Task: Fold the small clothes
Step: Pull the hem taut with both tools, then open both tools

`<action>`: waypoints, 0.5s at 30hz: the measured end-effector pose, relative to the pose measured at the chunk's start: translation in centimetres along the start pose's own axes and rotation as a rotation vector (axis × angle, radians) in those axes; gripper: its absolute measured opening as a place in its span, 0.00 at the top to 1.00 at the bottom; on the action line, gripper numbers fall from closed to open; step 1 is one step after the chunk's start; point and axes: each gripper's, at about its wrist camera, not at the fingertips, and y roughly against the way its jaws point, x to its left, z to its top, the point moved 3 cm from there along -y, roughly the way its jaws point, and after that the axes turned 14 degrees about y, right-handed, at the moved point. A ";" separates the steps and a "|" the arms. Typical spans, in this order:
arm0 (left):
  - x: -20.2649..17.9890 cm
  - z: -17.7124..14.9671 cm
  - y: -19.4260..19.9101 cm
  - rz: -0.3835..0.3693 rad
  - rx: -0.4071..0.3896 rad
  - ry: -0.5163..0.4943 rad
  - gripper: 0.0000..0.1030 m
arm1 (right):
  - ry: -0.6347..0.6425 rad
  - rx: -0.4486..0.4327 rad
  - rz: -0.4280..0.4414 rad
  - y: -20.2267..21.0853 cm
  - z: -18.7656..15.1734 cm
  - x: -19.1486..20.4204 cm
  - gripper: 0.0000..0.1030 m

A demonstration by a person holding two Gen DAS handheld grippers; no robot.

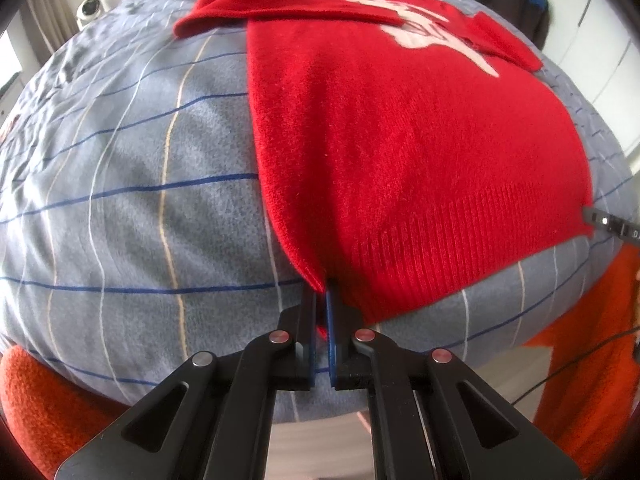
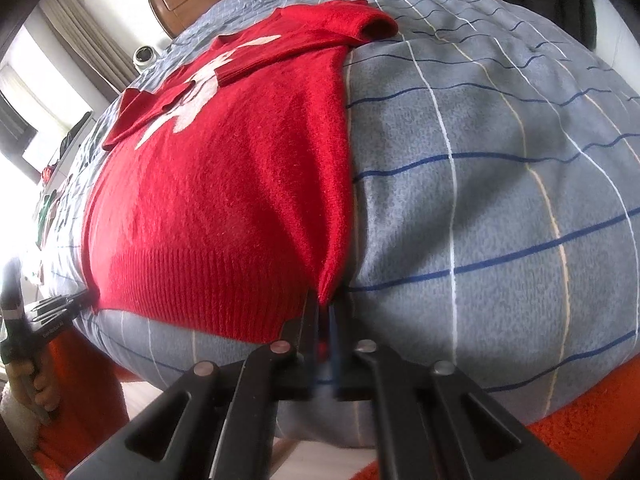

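Hem-corner grip seen from the left wrist: left gripper [image 1: 322, 300] clamped shut on the near left corner of the red sweater [image 1: 400, 140], spread flat on the checked bedcover [image 1: 120, 180] with both sleeves folded in across the chest (right gripper's tip just visible at the far hem corner). From the right wrist, right gripper [image 2: 325, 312] likewise pinched shut on the opposite hem corner, cloth peaking up into the jaws, body stretching away toward the collar. Probably the bottom-to-top fold, calling next for lifting both corners together and carrying the hem evenly toward the shoulders without dragging the sleeves loose.
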 end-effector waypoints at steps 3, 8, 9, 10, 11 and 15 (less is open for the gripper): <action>0.0 0.0 0.0 0.000 0.000 0.000 0.97 | -0.007 -0.002 0.007 0.0 0.0 -0.1 0.98; 0.0 -0.1 0.2 -0.002 -0.005 0.000 0.96 | -0.009 -0.004 0.009 0.1 0.0 -0.1 0.98; 0.1 -0.2 0.3 -0.005 -0.006 0.003 0.96 | -0.011 -0.005 0.012 0.2 -0.1 -0.1 0.98; 0.1 -0.2 0.4 -0.009 -0.006 0.007 0.96 | -0.013 -0.006 0.015 0.3 -0.1 -0.2 0.97; 0.2 -0.3 0.6 -0.013 -0.007 0.010 0.96 | -0.016 -0.006 0.018 0.3 -0.1 -0.3 0.97; 0.6 -0.6 1.5 -0.011 -0.001 0.011 0.85 | -0.029 -0.006 0.030 0.9 -0.2 -0.3 0.93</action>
